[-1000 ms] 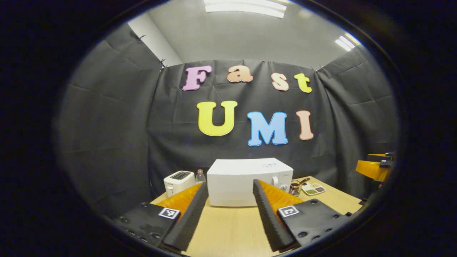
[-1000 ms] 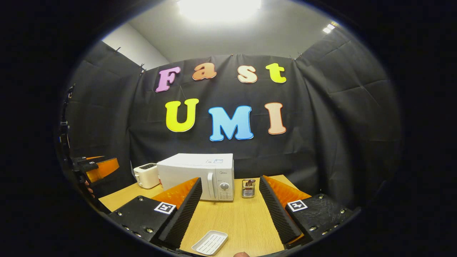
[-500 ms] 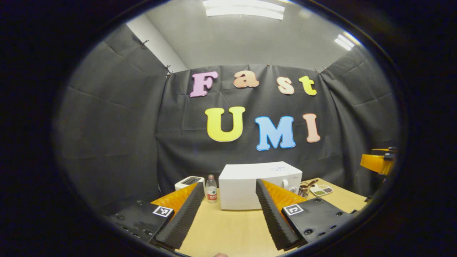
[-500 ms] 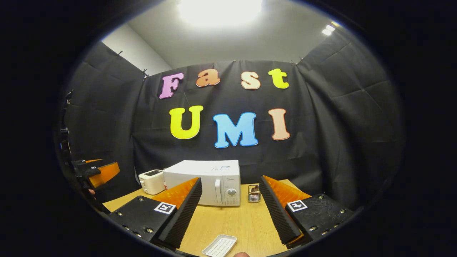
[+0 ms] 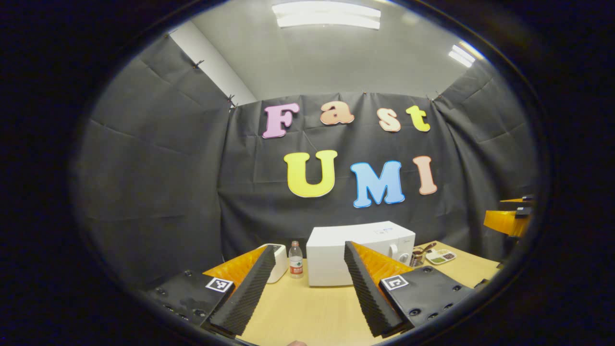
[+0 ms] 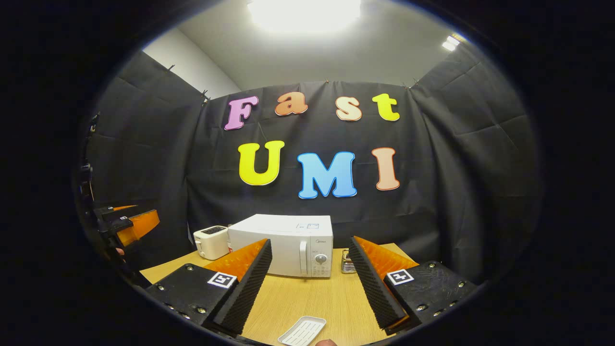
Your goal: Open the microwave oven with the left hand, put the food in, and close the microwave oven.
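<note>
Both grippers, left [image 5: 302, 293] and right [image 6: 310, 288], hung wide open and empty over the near table [image 6: 307, 300], while the microwave [image 6: 288, 245] stood shut at the far edge, so any reach for its handle [image 6: 303, 258] would want a square approach.

toaster [image 6: 211, 241], water bottle [image 5: 296, 260], wooden table [image 6: 307, 300]

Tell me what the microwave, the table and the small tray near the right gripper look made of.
Microwave: probably painted metal, smooth matte white panels with crisp edges. Table: wood or wood-look laminate, pale with visible grain. Tray: likely plastic, white with moulded ribs.
</note>
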Available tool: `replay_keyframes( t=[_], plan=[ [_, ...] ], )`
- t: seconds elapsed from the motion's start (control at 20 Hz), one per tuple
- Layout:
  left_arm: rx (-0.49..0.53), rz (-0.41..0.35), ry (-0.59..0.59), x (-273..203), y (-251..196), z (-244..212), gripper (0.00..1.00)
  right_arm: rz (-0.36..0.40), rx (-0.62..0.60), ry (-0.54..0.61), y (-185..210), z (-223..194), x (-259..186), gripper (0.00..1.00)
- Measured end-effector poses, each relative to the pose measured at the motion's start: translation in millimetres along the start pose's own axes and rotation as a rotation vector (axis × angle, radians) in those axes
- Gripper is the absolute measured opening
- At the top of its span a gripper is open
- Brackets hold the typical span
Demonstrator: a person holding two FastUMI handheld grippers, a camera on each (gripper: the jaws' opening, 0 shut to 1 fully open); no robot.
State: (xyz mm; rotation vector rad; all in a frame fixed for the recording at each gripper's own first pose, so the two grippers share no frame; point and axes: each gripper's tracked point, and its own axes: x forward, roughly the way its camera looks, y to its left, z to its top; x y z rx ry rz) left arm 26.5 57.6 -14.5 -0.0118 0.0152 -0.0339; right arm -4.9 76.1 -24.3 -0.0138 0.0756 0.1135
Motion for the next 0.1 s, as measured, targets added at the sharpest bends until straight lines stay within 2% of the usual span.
replay_keyframes(
  t=[0.1],
  plan=[
    [-0.005, -0.010, 0.005, -0.2, 0.3, -1.5, 0.96, -0.004, 0.004, -0.016, 3.0, 4.1, -3.1, 0.98]
  ],
)
